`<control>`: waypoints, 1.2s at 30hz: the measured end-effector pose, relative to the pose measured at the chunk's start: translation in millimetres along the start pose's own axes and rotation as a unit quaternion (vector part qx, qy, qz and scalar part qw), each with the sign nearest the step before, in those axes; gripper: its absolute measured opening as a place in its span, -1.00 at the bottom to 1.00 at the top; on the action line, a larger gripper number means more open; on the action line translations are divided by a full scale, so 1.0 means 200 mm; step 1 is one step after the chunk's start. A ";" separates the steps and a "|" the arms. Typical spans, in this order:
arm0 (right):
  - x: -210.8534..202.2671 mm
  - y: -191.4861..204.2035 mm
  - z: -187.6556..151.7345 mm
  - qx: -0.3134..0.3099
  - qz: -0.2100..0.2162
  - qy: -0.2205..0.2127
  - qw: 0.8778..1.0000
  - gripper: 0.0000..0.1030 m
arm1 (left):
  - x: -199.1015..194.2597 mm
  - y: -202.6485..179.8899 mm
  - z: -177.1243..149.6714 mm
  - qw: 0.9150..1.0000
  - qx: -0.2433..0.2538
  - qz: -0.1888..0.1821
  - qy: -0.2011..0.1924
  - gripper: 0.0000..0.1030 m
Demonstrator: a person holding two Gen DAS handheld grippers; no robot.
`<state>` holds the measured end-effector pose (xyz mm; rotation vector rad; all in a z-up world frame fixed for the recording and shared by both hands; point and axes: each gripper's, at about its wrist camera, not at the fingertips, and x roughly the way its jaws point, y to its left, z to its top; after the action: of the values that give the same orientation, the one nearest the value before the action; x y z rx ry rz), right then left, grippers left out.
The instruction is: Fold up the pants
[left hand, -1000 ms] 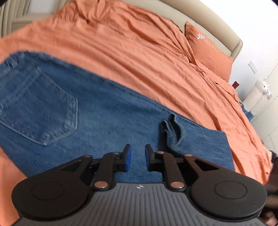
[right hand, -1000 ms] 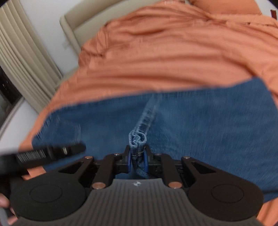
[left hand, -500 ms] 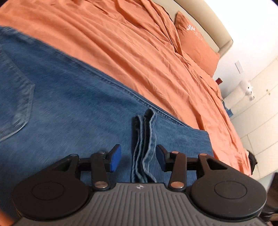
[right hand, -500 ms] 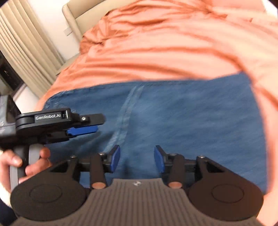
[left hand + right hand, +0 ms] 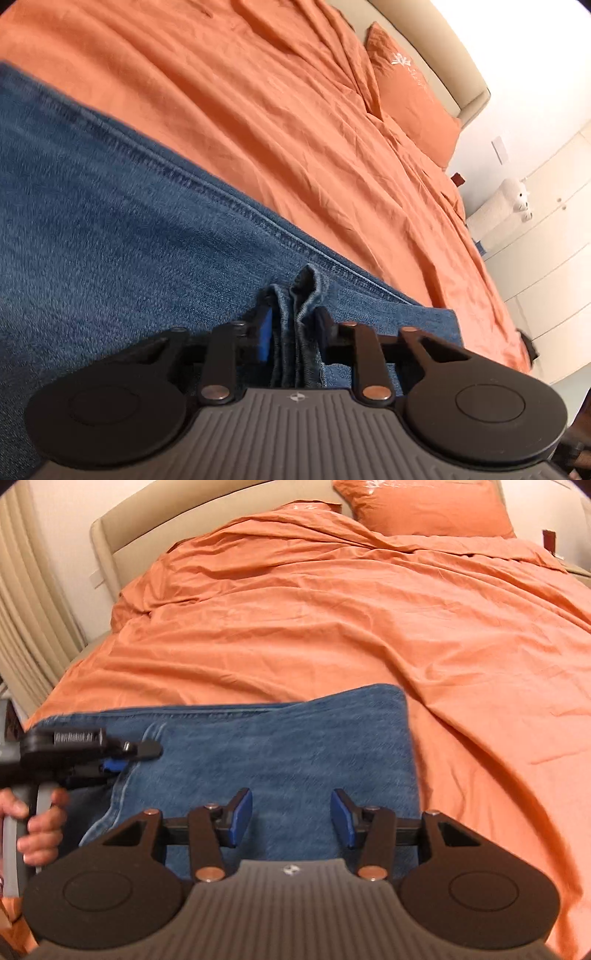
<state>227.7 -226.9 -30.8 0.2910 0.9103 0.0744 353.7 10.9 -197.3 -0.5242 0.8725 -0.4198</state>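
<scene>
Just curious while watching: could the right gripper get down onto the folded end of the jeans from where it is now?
Probably yes. The right gripper hangs open and empty right over the jeans, nothing between them. The left gripper pinches a fold further left, clear of that path.

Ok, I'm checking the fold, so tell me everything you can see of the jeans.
The jeans are mid-blue denim, lying flat across the orange bedding, folded into a broad rectangle with a stitched seam along the far edge. A bunched ridge of hem stands up near the front, and the left gripper, whose jaws have just been closing, pinches it. The right gripper hovers open above the denim, holding nothing.
</scene>
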 end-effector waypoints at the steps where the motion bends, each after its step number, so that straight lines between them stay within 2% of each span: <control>1: 0.00 -0.02 0.01 0.002 -0.003 -0.002 1.000 -0.15 | -0.02 -0.02 0.00 1.000 0.013 -0.003 -0.008 -0.75; 4: -0.03 -0.04 0.02 -0.005 -0.024 -0.019 1.000 -0.23 | -0.13 -0.15 0.01 0.996 0.065 -0.007 -0.053 -0.83; 6: -0.06 -0.06 0.04 -0.010 -0.035 -0.041 0.998 -0.48 | -0.24 -0.25 0.02 0.990 0.108 -0.014 -0.087 -0.87; 7: -0.08 -0.08 0.06 -0.010 -0.041 -0.055 0.998 -0.52 | -0.28 -0.29 0.03 0.988 0.123 -0.008 -0.096 -0.87; 9: -0.09 -0.10 0.09 -0.014 -0.053 -0.076 0.996 -0.71 | -0.29 -0.30 0.03 0.986 0.139 0.012 -0.095 -0.87; 12: -0.02 -0.11 0.15 -0.033 -0.077 -0.092 0.992 -0.91 | -0.20 -0.21 0.02 0.991 0.111 0.034 -0.067 -0.87; 14: 0.04 -0.12 0.16 -0.044 -0.075 -0.090 0.992 -1.00 | -0.15 -0.15 0.01 0.991 0.108 0.049 -0.054 -0.87; 26: 0.34 -0.20 0.11 -0.047 -0.092 -0.035 0.994 -1.00 | -0.01 -0.07 -0.04 0.991 0.112 0.077 -0.014 -0.86; 28: 0.36 -0.22 0.10 -0.037 -0.088 -0.033 0.995 -1.00 | -0.01 -0.07 -0.04 0.990 0.115 0.079 -0.012 -0.86; 32: 0.37 -0.22 0.10 -0.039 -0.090 -0.035 0.995 -1.00 | -0.02 -0.09 -0.04 0.989 0.114 0.090 -0.011 -0.67; 36: 0.29 -0.19 0.11 -0.041 -0.094 -0.022 0.994 -1.00 | -0.11 -0.11 -0.06 0.990 0.094 0.102 -0.011 -0.60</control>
<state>279.4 -257.2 -73.3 0.1284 0.8847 -0.0682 327.7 1.4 -177.4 -0.2619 0.8457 -0.3042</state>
